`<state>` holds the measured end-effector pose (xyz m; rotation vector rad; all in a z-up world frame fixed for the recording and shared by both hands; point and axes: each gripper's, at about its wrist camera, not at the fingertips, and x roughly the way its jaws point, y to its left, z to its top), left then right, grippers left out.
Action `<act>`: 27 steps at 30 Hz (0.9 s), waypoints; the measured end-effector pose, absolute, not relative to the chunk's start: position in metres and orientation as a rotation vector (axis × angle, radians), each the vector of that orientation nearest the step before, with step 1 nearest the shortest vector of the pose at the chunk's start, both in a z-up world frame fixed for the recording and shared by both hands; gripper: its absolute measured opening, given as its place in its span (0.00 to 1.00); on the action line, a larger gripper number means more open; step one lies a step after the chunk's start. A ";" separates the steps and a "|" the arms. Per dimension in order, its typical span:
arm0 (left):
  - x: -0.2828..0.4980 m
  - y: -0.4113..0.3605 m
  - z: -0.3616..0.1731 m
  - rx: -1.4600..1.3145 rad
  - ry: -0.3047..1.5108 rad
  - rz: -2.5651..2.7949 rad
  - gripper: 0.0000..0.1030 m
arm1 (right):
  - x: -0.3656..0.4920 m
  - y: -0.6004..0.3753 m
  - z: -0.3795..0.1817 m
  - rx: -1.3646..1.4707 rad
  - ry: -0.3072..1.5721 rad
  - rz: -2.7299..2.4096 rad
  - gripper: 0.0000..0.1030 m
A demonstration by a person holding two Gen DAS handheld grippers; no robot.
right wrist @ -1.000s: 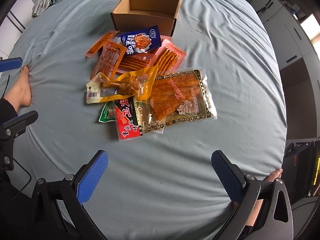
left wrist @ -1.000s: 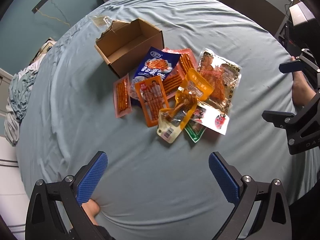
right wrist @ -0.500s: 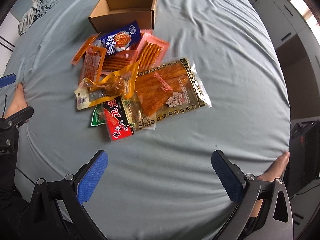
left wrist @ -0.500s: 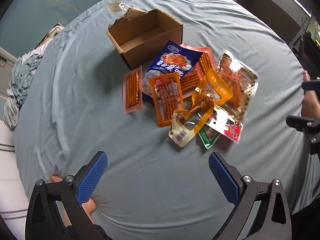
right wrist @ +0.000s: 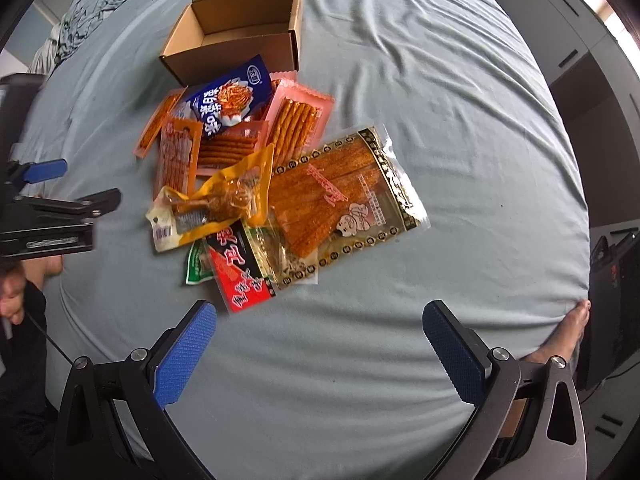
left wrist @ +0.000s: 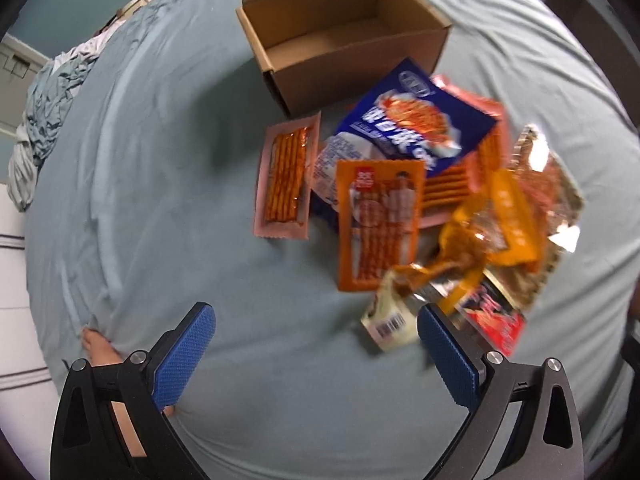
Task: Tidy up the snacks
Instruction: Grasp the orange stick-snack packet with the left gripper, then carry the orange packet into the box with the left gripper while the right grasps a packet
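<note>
Through my left wrist camera, my left gripper (left wrist: 316, 340) hangs over the grey-blue bedsheet (left wrist: 160, 184) with its blue pads spread wide and nothing between them. The heap of snack packets lies ahead and to the right of it. Nearest is the yellow vacuum pouch with a white barcode end (left wrist: 390, 322), just beside my right-hand pad. The orange packet of sticks (left wrist: 378, 224) lies straight ahead, its long axis running away from me. To its left the pink-edged packet of thin orange sticks (left wrist: 286, 178) lies alone, also lengthwise. Beyond them the open brown cardboard box (left wrist: 344, 36) stands empty, with the blue-and-white packet (left wrist: 412, 120) leaning at its near wall. This view is blurred, so I cannot read finer overlaps.

Through my right wrist camera, my right gripper (right wrist: 320, 344) is likewise wide apart and empty. The red packet with white lettering (right wrist: 236, 272) lies closest, just ahead of my left-hand pad, on top of a small green packet (right wrist: 198, 266). The large clear gold-bordered packet of orange strips (right wrist: 344, 204) lies slantwise ahead, partly under the yellow pouch. The box sits far off behind the whole heap, so I judge anything I lift must be carried over the other packets. My left gripper shows at the left edge, near the pouch's barcode end.
</note>
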<state>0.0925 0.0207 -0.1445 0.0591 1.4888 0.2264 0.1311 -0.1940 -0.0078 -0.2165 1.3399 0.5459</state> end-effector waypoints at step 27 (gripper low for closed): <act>0.118 0.040 -0.159 -0.173 1.371 -0.003 0.34 | 0.202 -0.197 -0.063 -0.157 1.391 0.541 1.00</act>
